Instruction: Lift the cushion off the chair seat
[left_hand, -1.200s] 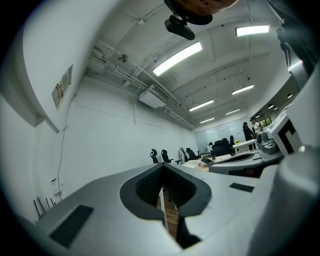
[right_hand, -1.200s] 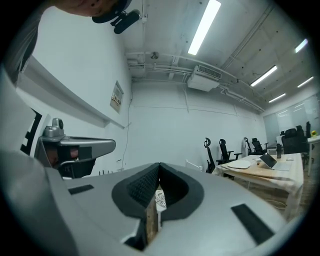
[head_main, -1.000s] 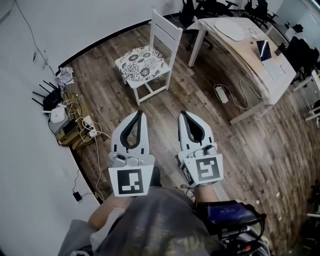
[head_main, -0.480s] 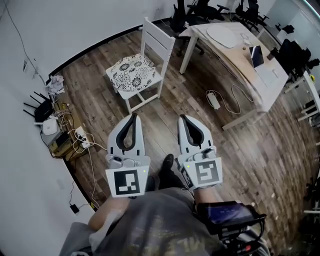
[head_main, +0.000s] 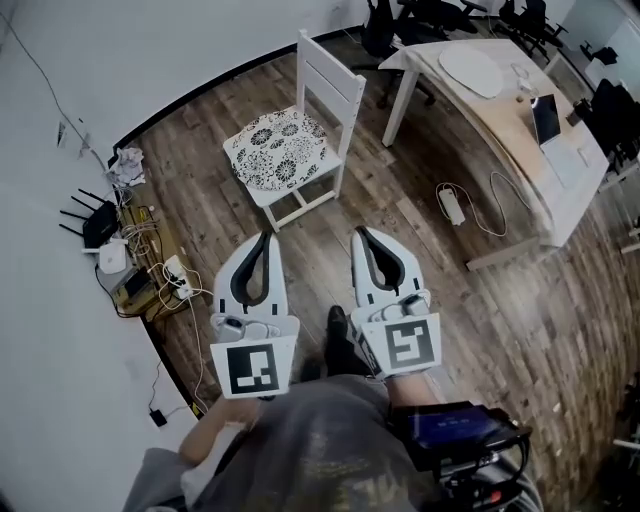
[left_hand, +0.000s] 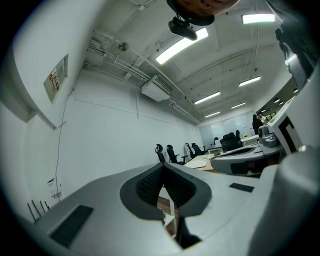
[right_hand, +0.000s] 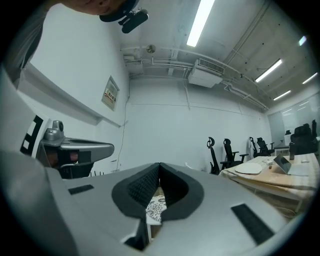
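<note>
A white cushion with a black floral print (head_main: 280, 149) lies on the seat of a white wooden chair (head_main: 333, 72) on the wood floor, ahead of me in the head view. My left gripper (head_main: 265, 236) and right gripper (head_main: 359, 232) are held side by side, level, well short of the chair, both shut with nothing between their tips. In the right gripper view a patch of the patterned cushion (right_hand: 155, 206) shows through the gap behind the shut tips (right_hand: 159, 165). The left gripper view shows its shut tips (left_hand: 163, 165) and a bit of chair leg (left_hand: 173, 209).
A long pale table (head_main: 505, 100) with a laptop (head_main: 552, 122) stands to the right, a power strip with cable (head_main: 451, 205) on the floor beside it. Routers and tangled cables (head_main: 128, 251) lie by the left wall (head_main: 60, 300). Office chairs (head_main: 395, 14) stand at the back. My shoe (head_main: 338, 335) shows between the grippers.
Both grippers stay side by side and shut while I walk. The chair slid left and closer in the view half a second ago, then back toward centre; a shoe came into view.
</note>
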